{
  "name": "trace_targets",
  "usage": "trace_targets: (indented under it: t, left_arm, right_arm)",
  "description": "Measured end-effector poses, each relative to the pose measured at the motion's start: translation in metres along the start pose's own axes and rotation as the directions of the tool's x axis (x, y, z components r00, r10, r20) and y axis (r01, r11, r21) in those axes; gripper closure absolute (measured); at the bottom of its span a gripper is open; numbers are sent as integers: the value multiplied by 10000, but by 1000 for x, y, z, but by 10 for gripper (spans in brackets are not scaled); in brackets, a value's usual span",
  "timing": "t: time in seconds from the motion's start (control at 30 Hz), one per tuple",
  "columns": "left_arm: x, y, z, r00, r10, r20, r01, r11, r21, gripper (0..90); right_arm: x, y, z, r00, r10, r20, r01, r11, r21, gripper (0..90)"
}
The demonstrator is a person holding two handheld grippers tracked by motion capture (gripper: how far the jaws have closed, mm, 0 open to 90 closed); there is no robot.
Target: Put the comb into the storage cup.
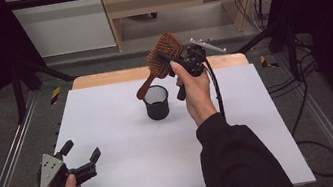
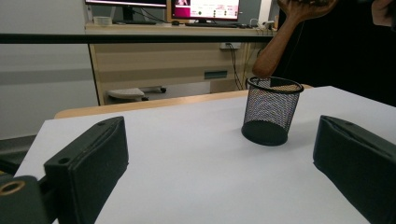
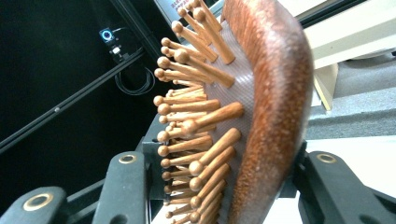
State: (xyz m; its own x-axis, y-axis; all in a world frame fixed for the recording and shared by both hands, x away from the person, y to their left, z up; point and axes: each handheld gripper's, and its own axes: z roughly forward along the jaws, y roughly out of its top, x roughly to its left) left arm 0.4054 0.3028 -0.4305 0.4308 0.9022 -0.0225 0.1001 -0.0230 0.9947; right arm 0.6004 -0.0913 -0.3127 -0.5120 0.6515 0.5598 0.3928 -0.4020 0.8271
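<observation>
The right claw [image 1: 169, 61] grips the brown wooden paddle hairbrush [image 1: 162, 56] by its head, handle slanting down just above the black mesh cup [image 1: 157, 102]. The left claw [image 1: 82, 155] hovers open, empty, at the white bench's [image 1: 110, 133] near left.

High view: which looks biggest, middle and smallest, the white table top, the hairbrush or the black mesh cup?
1. White table top, biggest by far.
2. Hairbrush, held in the right claw, longer than the cup.
3. Black mesh cup, though it is close to the brush, and the raised brush may look bigger.

No text, label, brand or number can be read. The monitor [image 2: 205, 9] behind the worktop [image 2: 196, 154] carries coloured writing, but it is too blurred to make out.
</observation>
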Motion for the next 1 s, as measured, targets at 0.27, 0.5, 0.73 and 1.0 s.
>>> trace_targets:
  t: [0.27, 0.5, 0.73, 1.0]
  left_arm:
    - [4, -1, 1, 10000, 1, -98, -1, 10000, 10, 33]
    - [3, -1, 0, 10000, 29, 5, -29, 10000, -7, 33]
    - [3, -2, 0, 9998, 173, 76, -172, 9998, -53, 33]
    - [3, -2, 0, 9997, 182, 159, -182, 9998, -40, 32]
  right_arm:
    - [0, 4, -2, 9999, -98, 78, 99, 9999, -107, 517]
    - [1, 10, -4, 9995, -278, 149, 282, 9992, -273, 517]
    - [-1, 13, -10, 9988, -418, 266, 428, 9983, -393, 516]
    - [-6, 16, -11, 9984, -398, 413, 416, 9982, -437, 516]
